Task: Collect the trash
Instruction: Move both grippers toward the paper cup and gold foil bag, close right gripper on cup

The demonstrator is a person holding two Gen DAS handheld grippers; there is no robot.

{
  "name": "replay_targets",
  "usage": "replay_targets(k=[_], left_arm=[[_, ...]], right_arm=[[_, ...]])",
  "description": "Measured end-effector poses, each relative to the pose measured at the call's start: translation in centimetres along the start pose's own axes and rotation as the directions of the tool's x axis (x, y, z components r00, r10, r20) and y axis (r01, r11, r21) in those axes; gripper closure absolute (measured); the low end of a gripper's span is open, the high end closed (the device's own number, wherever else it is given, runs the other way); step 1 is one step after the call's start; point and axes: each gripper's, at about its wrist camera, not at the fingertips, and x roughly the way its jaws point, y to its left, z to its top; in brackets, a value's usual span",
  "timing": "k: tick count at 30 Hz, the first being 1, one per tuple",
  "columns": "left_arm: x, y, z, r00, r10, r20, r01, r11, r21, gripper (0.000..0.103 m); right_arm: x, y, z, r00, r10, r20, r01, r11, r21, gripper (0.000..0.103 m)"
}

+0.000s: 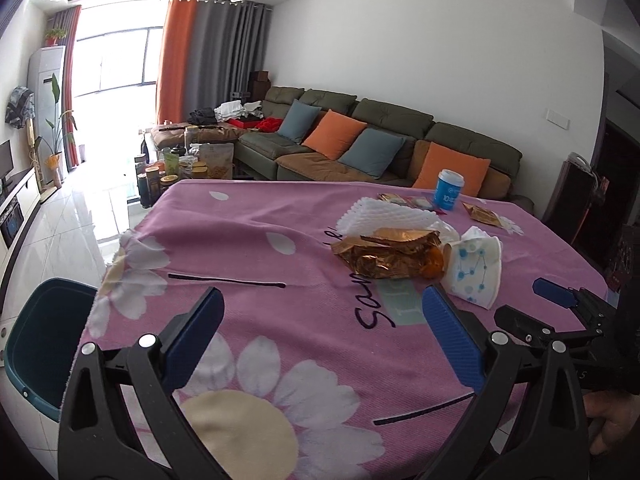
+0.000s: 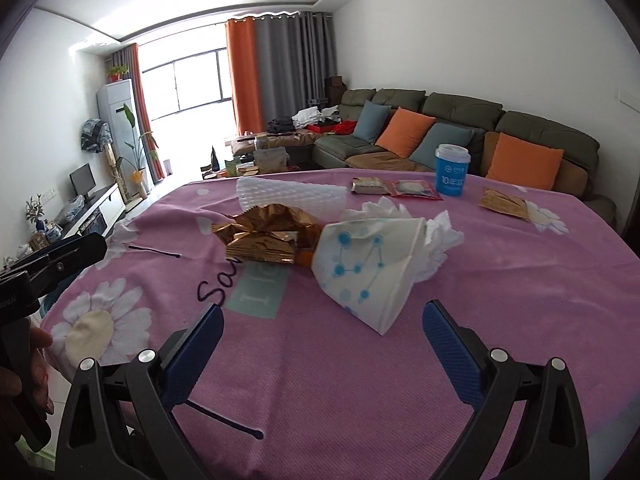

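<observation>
Pink flowered tablecloth (image 1: 280, 248) is still littered: beside its left edge a teal bin (image 1: 48, 336) waits; gold wrapper (image 2: 268, 236), crushed paper cup (image 2: 372, 268) and far packets remain uncollected. Left gripper (image 1: 320, 312) and right gripper (image 2: 322, 328) are held released, nothing grasped.

I see a crumpled gold foil wrapper (image 1: 388, 254) mid-table, touching a flattened white paper cup with blue dots (image 1: 476, 268) lying on its side. Behind them lies a white foam net sleeve (image 1: 384, 210), and crumpled white tissue (image 2: 436, 236) sits against the cup. Farther back, an upright blue cup with a white lid (image 2: 452, 168), a red-edged sachet (image 2: 412, 189) and a flat gold packet (image 2: 504, 202). A dark teal bin (image 1: 44, 336) stands beside the table's left edge.
</observation>
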Motion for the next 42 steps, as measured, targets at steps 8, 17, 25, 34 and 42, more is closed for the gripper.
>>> replay_targets(k=[8,17,25,34,42], left_arm=[[1.0,-2.5,0.3,0.999,-0.045,-0.001,0.045,0.997,0.066,0.006],[2.0,-3.2,1.5,0.998,-0.056,0.018,0.054,0.995,0.079,0.006],[2.7,-2.9,1.9,0.998,-0.064,0.01,0.063,0.996,0.064,0.006],[4.4,-2.6,1.9,0.997,-0.071,-0.011,0.072,0.995,0.063,0.006],[6.2,-3.2,3.1,0.996,-0.093,-0.002,0.093,0.993,0.074,0.006]], right_arm=[[-0.3,-1.7,0.1,0.998,-0.06,0.013,0.06,0.997,0.039,0.007],[0.9,-2.3,0.8,0.997,-0.08,-0.009,0.08,0.994,0.069,0.007],[3.3,-2.0,2.1,0.992,-0.12,-0.044,0.125,0.983,0.131,0.007],[6.2,-1.3,3.0,0.982,-0.162,-0.1,0.176,0.973,0.151,0.007],[7.6,-1.5,3.4,0.966,-0.219,-0.135,0.241,0.954,0.176,0.007]])
